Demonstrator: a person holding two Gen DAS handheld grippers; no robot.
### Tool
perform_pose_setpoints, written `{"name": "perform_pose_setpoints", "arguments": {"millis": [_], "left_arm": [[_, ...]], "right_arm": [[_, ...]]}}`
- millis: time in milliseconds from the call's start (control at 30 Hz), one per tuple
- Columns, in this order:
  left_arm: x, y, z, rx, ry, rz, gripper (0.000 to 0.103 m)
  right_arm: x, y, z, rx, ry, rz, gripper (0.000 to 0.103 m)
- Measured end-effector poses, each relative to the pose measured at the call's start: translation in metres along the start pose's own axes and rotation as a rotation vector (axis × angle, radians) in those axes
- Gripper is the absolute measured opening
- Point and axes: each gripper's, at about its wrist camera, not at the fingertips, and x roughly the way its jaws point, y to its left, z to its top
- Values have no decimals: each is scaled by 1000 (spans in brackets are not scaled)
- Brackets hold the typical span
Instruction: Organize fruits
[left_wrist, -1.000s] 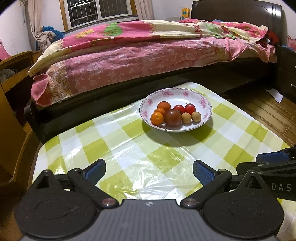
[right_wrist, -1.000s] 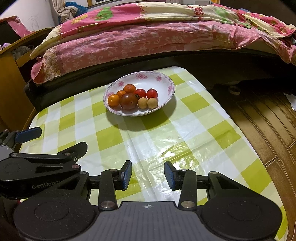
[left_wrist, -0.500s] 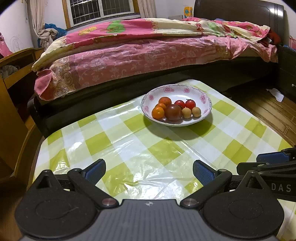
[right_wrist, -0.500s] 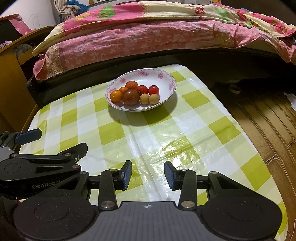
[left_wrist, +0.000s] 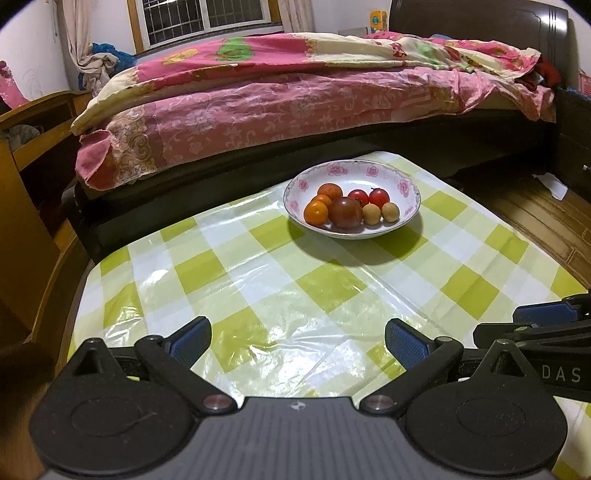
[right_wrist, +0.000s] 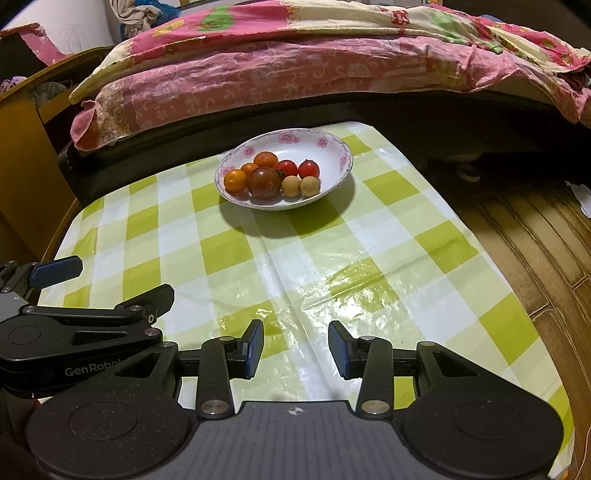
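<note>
glossy checked tablecloth | floral ceramic bowl | round smooth fruits

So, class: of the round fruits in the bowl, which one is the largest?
The dark reddish-brown fruit at the front middle of the bowl, between the orange one and the two tan ones; it is clearly bigger and darker.

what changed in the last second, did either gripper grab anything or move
Both grippers drew back from the bowl, which now sits farther up the checked tablecloth in both views. Nothing was grasped or released: the left gripper stays wide open and the right gripper keeps its narrower gap, both empty. The fruits lie in the bowl as before.
</note>
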Motion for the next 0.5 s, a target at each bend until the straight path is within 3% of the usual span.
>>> {"name": "perform_pose_setpoints", "arguments": {"millis": [500], "left_arm": [[-15,-3,-15,10,10,10,103]], "right_arm": [[-9,6,-16,-2,10,-2,37]]}}
